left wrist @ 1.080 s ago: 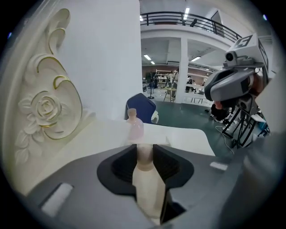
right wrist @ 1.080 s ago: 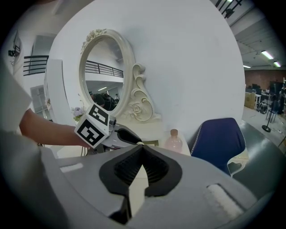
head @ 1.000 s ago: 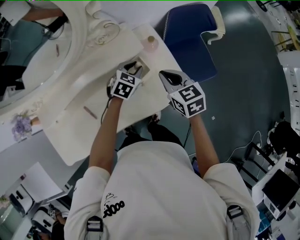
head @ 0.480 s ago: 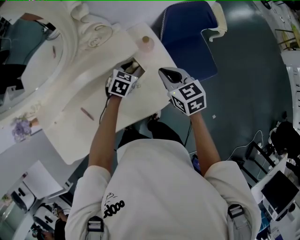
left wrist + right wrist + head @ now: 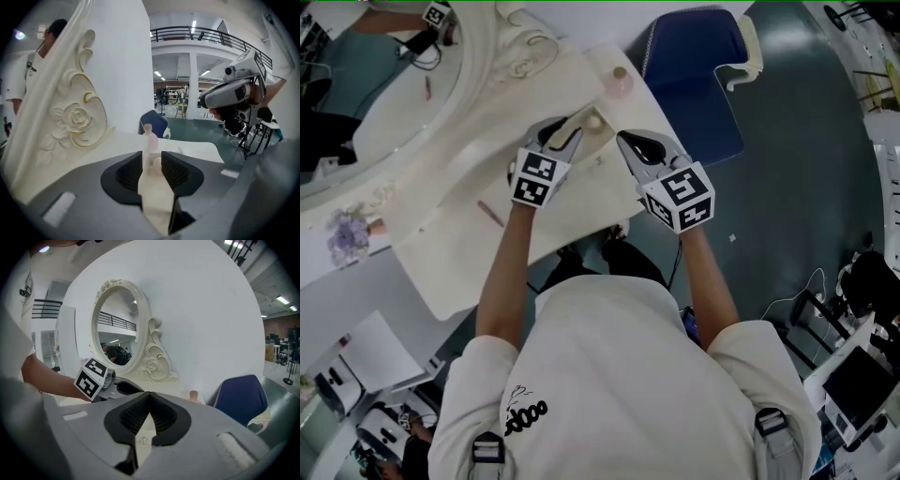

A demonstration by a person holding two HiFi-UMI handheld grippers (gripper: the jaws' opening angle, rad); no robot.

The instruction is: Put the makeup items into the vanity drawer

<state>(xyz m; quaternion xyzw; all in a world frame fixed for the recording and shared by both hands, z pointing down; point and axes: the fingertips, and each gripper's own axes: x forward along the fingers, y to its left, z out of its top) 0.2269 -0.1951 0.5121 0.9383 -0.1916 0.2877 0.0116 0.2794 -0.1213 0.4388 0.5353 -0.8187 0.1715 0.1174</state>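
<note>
Cream-coloured makeup item (image 5: 157, 197) is gripped in the left gripper's (image 5: 151, 161) jaws, just eased wider, and it's held above the counter (image 5: 459, 253). Right gripper's (image 5: 149, 401) jaws are closed together, nothing gripped

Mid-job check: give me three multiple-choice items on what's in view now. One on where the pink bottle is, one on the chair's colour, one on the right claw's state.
1. Where is the pink bottle?
A) on the vanity top
B) on the floor
C) on a shelf

2. What colour is the chair?
A) red
B) blue
C) green

3. The right claw is:
A) wide open
B) clamped on the bottle
C) shut, with nothing in it

Answers:
1 A: the bottle stands upright on the tabletop, near the corner beside the chair.
2 B: the seat beyond the table is plainly blue.
3 C: in the right gripper view the pad tips meet, with nothing between them.
</note>
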